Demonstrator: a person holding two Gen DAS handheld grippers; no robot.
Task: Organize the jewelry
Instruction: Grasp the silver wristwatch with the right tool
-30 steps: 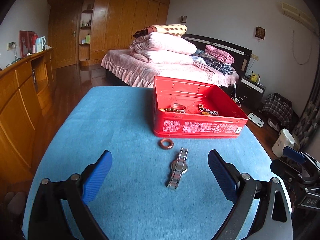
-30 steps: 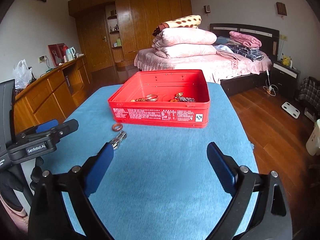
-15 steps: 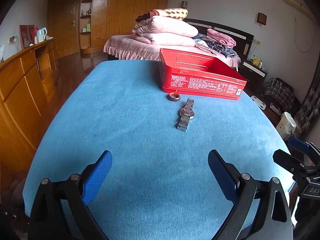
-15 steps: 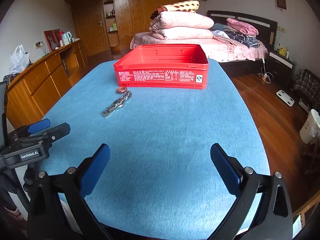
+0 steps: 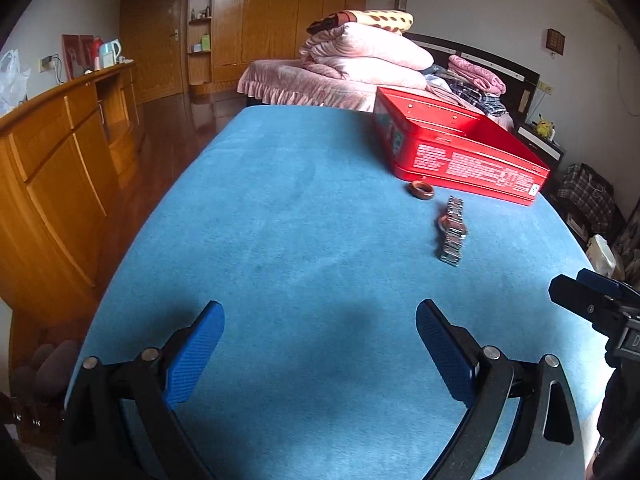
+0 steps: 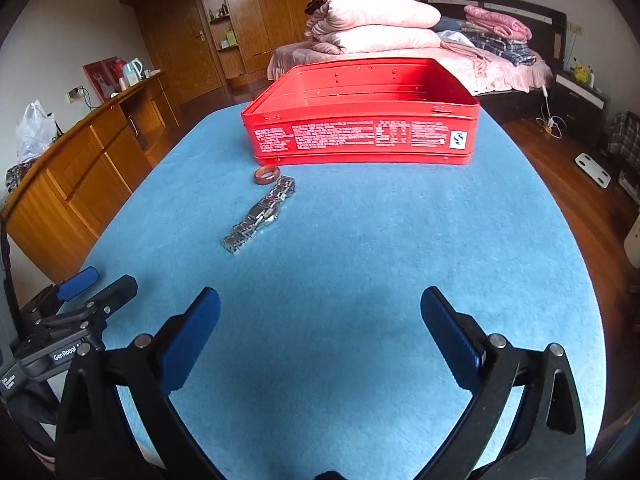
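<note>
A red metal box point(image 5: 460, 148) point(image 6: 360, 128) stands open at the far side of the blue table; its inside is hidden from this low angle. A brown ring point(image 5: 421, 190) point(image 6: 267, 175) lies just in front of its left corner. A silver metal watch point(image 5: 452, 230) point(image 6: 260, 214) lies stretched out next to the ring, nearer to me. My left gripper point(image 5: 318, 316) is open and empty, low over the table's near left part. My right gripper point(image 6: 320, 304) is open and empty, low over the near right part.
The blue cloth-covered table point(image 5: 280, 240) ends close behind both grippers. A wooden sideboard point(image 5: 60, 152) runs along the left. A bed with piled bedding point(image 6: 372, 28) stands behind the table. Each gripper shows at the edge of the other's view point(image 5: 592, 304) point(image 6: 76, 312).
Both grippers have pulled back toward the near edge and dropped lower, so the box's contents went out of sight. The ring and the watch have stayed where they were.
</note>
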